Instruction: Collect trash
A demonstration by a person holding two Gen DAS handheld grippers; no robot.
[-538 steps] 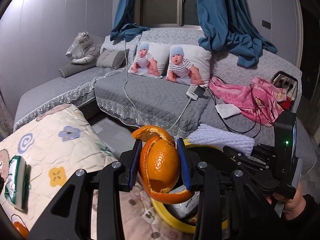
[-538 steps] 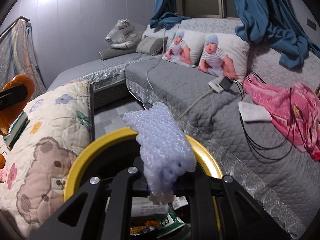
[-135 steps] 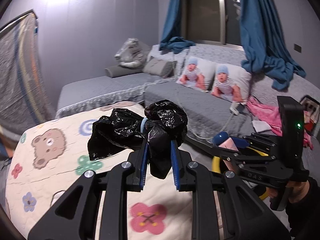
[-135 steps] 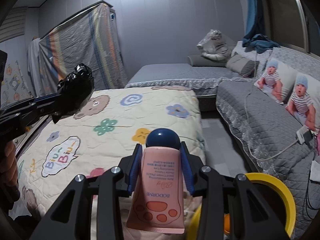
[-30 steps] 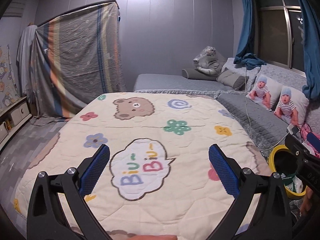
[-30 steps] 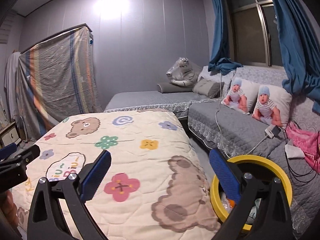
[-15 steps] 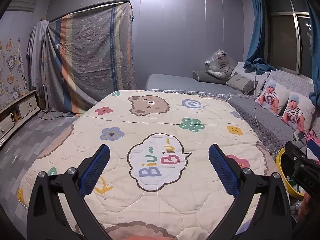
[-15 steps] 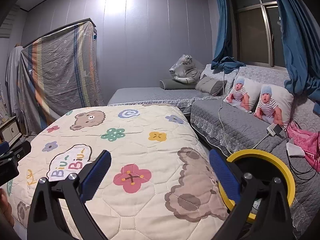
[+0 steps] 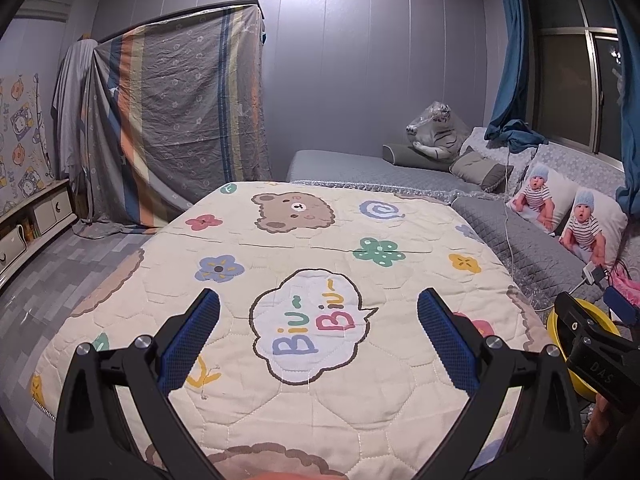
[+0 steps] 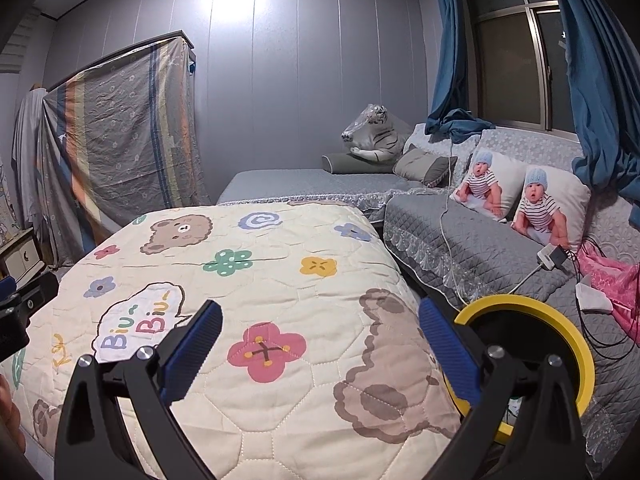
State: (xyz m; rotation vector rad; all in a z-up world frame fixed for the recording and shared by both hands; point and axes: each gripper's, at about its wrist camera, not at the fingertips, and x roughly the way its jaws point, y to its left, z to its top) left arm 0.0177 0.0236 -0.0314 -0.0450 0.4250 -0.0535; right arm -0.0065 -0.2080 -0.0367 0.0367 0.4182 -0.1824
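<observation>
My left gripper is open and empty above the cream cartoon quilt on the bed. My right gripper is open and empty above the quilt's right side. The yellow-rimmed trash bin stands on the floor just right of the bed, partly behind my right finger; its rim also shows in the left wrist view. The right gripper's body shows at the right edge of the left wrist view. No loose trash shows on the quilt.
A grey sofa with baby-print pillows, a charger cable and pink cloth runs along the right. A plush tiger sits in the corner. A draped wardrobe stands at the back left, a low cabinet at far left.
Both grippers have drawn back and tilted up a little, so more of the quilt and room shows. Both stay open and empty.
</observation>
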